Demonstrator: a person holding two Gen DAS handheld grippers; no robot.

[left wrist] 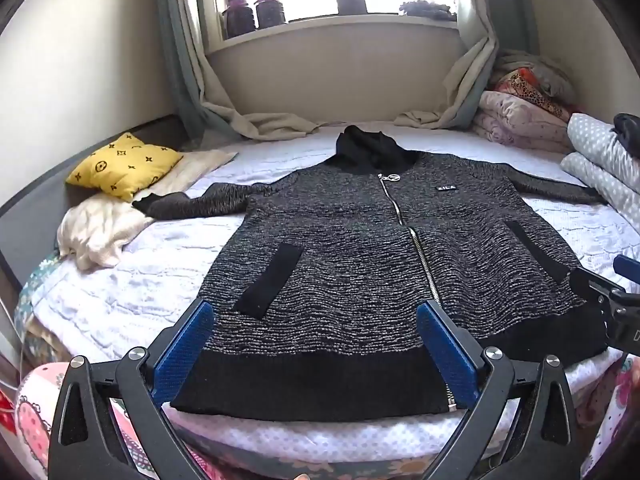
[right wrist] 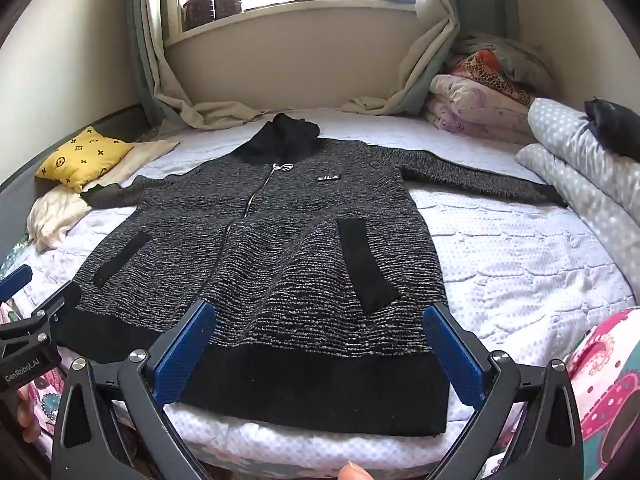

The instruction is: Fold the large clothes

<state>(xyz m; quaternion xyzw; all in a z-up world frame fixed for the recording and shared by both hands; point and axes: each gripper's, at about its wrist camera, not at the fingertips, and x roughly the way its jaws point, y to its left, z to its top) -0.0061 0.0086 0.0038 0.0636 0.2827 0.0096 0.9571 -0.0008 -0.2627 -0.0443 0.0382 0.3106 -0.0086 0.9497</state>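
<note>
Left hand-held gripper (left wrist: 316, 344) and right hand-held gripper (right wrist: 320, 344) gape wide, gripping nothing, low in frame above the black hem. The jacket (left wrist: 360, 248) lies flat, zipped, mid-frame on the bed (left wrist: 120, 300). Chest badge (right wrist: 329, 178) reads "FILA"; frame-left gripper arm: "GenRobot.AI".

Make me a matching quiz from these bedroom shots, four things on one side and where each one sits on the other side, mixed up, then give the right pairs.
Things:
1. knit jacket
2. yellow cushion
3. dark jars
4. folded quilts

Places:
A. on the windowsill
B. stacked at the bed's far right, by the wall
C. spread flat in the middle of the bed, zipped, sleeves out
D. at the bed's far left, on a cream blanket

Pairs: 1-C, 2-D, 3-A, 4-B
</note>
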